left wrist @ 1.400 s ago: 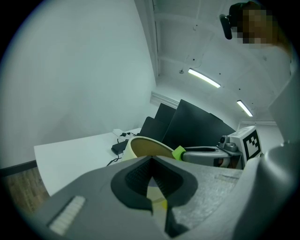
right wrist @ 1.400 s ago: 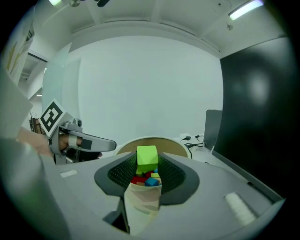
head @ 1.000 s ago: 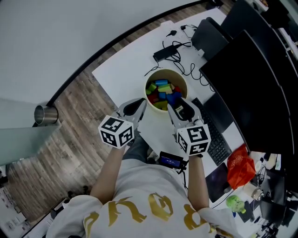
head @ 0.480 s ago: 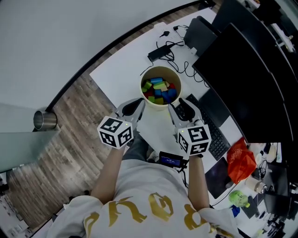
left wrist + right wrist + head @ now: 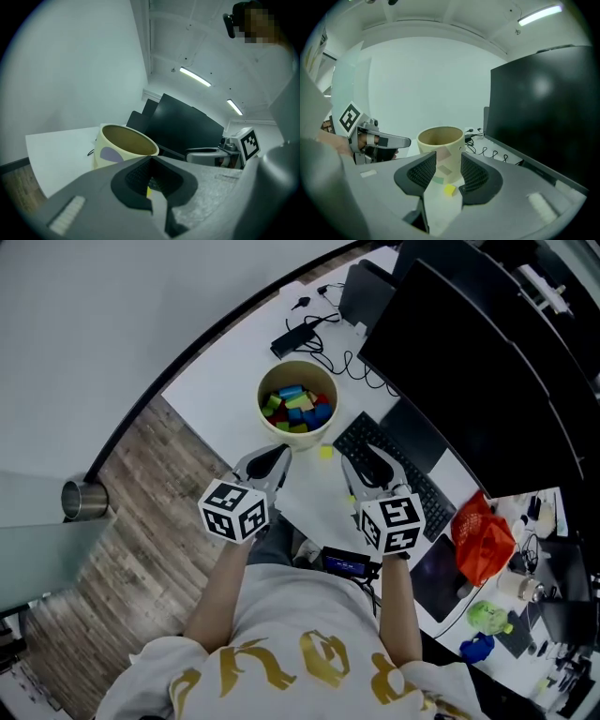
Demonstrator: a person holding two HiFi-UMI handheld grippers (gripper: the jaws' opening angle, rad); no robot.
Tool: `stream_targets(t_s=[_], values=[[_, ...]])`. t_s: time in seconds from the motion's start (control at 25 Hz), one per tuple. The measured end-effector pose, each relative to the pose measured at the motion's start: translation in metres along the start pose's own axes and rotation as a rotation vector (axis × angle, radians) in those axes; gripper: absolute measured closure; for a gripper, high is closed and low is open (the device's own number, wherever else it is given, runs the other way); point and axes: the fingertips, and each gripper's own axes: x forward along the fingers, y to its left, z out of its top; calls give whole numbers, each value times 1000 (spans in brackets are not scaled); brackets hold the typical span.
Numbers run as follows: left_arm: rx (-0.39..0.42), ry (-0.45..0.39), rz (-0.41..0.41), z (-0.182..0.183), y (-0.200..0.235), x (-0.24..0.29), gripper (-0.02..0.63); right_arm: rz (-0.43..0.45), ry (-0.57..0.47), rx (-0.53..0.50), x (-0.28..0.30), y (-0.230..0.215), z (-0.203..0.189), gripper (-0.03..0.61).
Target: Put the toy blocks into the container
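Cream container (image 5: 298,365) upright, holding mixed coloured blocks (image 5: 296,407); one yellow block (image 5: 325,452) lies outside, just beside it.

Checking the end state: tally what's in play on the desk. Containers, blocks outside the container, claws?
Container: 1
Yellow block outside it: 1
Claws: 2 (left claw, right claw)
Total: 4

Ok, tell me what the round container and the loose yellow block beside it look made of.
Container: cream, matte, thin rim, pastel patches on a smooth wall; probably plastic, possibly coated card.
Yellow block: small cube, flat even colour, no shine; painted wood or plastic, too small to tell.
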Motion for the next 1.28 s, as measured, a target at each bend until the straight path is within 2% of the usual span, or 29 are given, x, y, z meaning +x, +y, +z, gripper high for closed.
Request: stream_targets(t_s=[0.48, 0.72, 0.96, 1.28], values=[[-4, 127, -65, -50, -18, 28, 612, -60, 126, 60, -17, -17, -71, 396], [47, 224, -76, -82, -11, 42, 612, -75, 199, 63, -17, -20, -107, 385], [15, 305, -96, -115, -8, 50, 613, -80, 285, 105, -10, -22, -149, 384], [-18, 354, -120, -139, -4, 64, 612, -105, 380, 160, -5, -22, -192, 371]])
